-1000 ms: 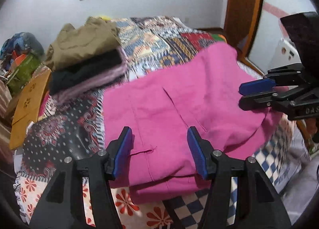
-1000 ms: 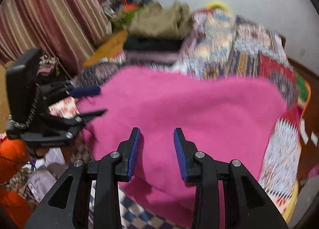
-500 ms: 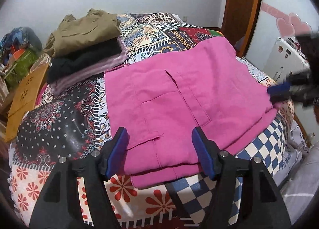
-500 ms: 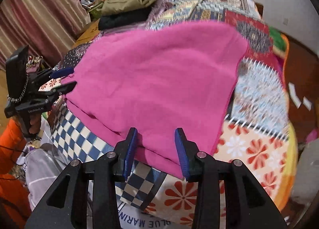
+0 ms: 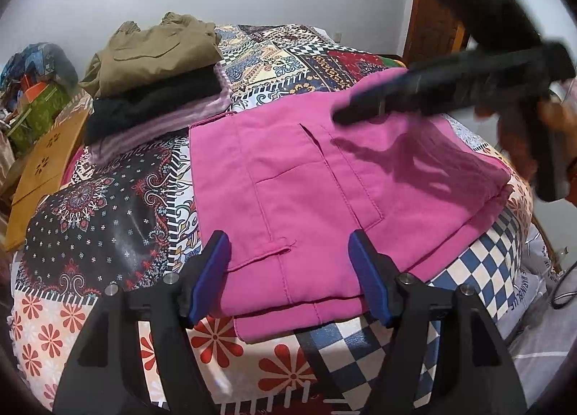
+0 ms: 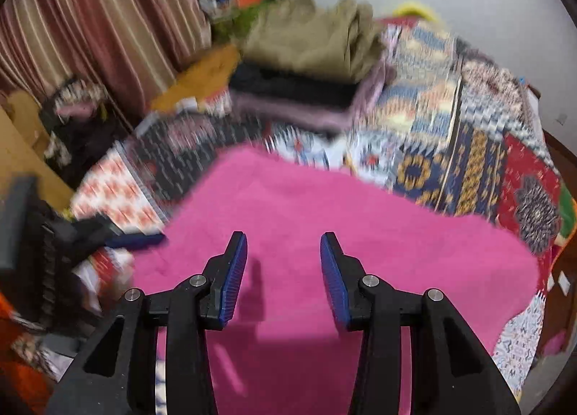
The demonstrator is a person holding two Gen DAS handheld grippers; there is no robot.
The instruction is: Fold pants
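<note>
Already folded into a thick pink slab, pants (image 5: 324,191) lying flat on the patchwork bed (image 5: 119,205), near edge just short of the bed's front. Pocket seams facing up, layered hems showing along the near and right sides. Left tongs (image 5: 288,270) released, spread wide, hovering low over the near edge with nothing between the pads. Right tongs (image 6: 285,270) likewise released and empty, poised above the middle of the cloth; seen from the left view as a dark blurred bar crossing over the far right corner.

Probably between folds, or smoothing before a last one: judging by the shape, one more fold across would make a neat packet. Calls for dropping each pair of tongs onto a corner of one edge, pinching all layers together, and carrying that edge over to the opposite one.

Plenty of open bed to the left of the pants and behind them. Stack of folded clothes (image 5: 155,83) at the far left, well apart. Little room at the right and front, close to the drop of the bed.
</note>
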